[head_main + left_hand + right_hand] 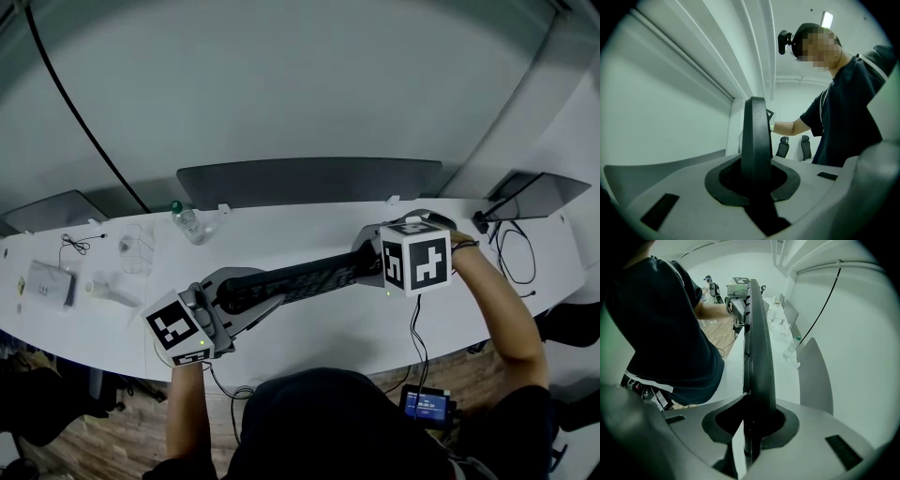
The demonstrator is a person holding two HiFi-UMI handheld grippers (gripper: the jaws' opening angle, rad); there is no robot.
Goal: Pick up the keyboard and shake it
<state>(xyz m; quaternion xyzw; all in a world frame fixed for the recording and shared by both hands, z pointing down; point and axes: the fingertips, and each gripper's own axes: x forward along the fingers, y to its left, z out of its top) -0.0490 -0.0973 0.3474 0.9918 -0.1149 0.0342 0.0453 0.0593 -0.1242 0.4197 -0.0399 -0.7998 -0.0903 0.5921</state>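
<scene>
White curved desk (356, 328) runs across the head view, with a dark grey panel (309, 181) standing along its rear edge. The black keyboard (300, 278) hangs over the desk between both tools, slanting from lower left to upper right.

The left gripper (228, 302) has its jaws clamped narrowly on the keyboard's left end, and the left forearm (187, 403) comes straight up from the bottom of the picture. The right gripper (370, 264) pinches the right end, and the right hand (461, 246) reaches in from the right with the elbow bent.

Only the head view shows the water bottle (187, 220) and the cables (511, 248) on the desk. The left gripper view shows the keyboard (754, 136) edge-on, plus two office chairs (793, 146). The right gripper view looks along the keyboard (757, 348) to the far marker cube (738, 283).
</scene>
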